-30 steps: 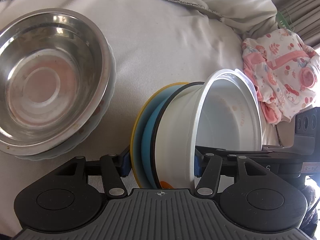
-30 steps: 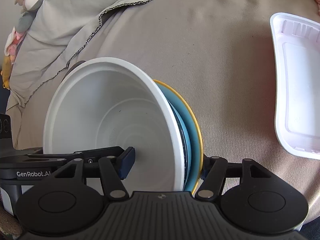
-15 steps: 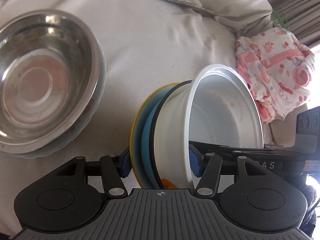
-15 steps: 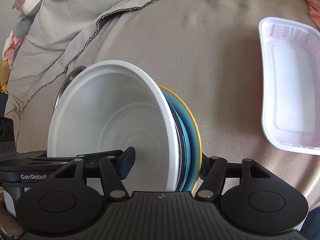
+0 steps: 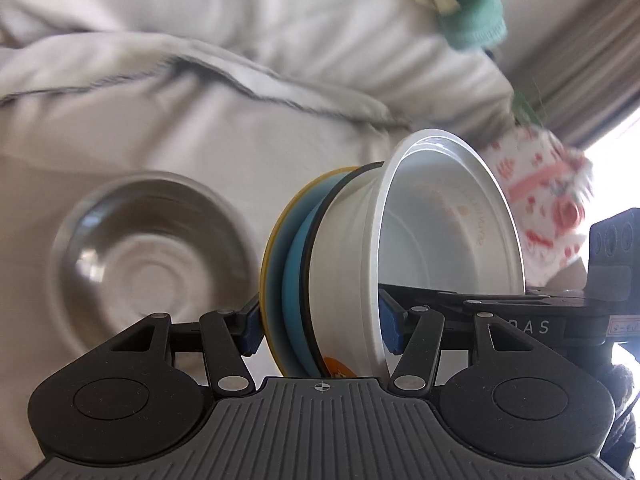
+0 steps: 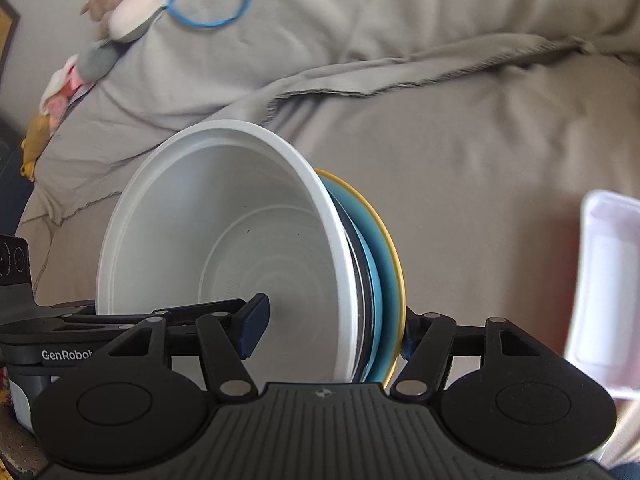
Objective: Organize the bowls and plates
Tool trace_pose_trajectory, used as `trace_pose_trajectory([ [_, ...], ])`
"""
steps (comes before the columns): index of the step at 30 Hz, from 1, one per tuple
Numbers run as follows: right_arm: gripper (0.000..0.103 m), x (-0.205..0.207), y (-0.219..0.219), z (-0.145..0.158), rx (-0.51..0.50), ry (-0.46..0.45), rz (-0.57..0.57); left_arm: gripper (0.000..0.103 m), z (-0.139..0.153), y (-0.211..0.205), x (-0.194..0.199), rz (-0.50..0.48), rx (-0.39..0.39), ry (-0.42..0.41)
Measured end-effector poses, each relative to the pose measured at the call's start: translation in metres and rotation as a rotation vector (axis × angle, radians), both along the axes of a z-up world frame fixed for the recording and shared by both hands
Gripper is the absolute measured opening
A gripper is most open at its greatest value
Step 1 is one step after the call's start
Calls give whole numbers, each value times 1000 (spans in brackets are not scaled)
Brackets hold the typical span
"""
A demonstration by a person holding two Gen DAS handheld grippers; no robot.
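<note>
Both grippers clamp one stack held on edge: a white plastic bowl [image 5: 448,240] nested on a black-rimmed bowl and a blue plate with a yellow rim [image 5: 280,264]. My left gripper [image 5: 320,320] is shut across the stack, one pad behind the plate, one inside the bowl. My right gripper [image 6: 328,324] is shut on the same stack [image 6: 224,240] from the opposite side. A steel bowl [image 5: 148,256] on a pale plate lies on the cloth to the left of the stack.
A beige cloth-covered cushion [image 6: 480,160] lies under everything. A white foam tray [image 6: 604,288] lies at the right. A pink patterned garment [image 5: 548,196] lies at the right, soft toys [image 6: 120,24] at the far left. The other gripper's body [image 5: 560,316] shows beside the bowl.
Both grippers have lifted and tilted the stack up and back; the steel bowl and the foam tray have dropped lower in view. The grips have not changed.
</note>
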State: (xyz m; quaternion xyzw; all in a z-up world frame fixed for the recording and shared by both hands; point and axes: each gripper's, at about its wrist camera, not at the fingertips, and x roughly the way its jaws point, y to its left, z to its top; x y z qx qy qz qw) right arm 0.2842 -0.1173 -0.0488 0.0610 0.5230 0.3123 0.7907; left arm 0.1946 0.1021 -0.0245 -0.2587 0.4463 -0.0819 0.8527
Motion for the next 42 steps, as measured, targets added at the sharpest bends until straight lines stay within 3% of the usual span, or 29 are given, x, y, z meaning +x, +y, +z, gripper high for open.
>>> trace_pose_trajectory([
  [5, 64, 6, 72, -1, -31, 25, 88, 60, -12, 55, -16, 89, -2, 8],
  [10, 64, 13, 127, -31, -135, 80, 123, 60, -52, 100, -12, 134, -33, 51],
  [12, 64, 15, 138, -39, -178, 71, 124, 60, -68, 113, -12, 147, -51, 52],
  [17, 69, 17, 149, -51, -193, 85, 95, 57, -74, 132, -23, 145, -84, -72],
  [23, 67, 12, 146, -44, -139, 87, -40, 53, -72, 140, -35, 146, -111, -100],
  [25, 67, 4, 145, -36, -146, 39, -44, 55, -71, 145, -39, 153, -149, -113],
  [29, 70, -29, 153, -4, -276, -277, -23, 53, -69, 143, -39, 160, -139, -116],
  [31, 81, -44, 160, 4, -323, -372, -10, 53, -68, 143, -40, 167, -144, -107],
  [33, 81, -51, 162, 4, -337, -395, -6, 53, -66, 144, -43, 176, -140, -106],
  [37, 81, -55, 162, -8, -342, -355, -51, 53, -59, 147, -51, 197, -116, -123],
  [42, 81, -57, 152, -15, -258, -297, -92, 52, -57, 152, -54, 200, -129, -135],
])
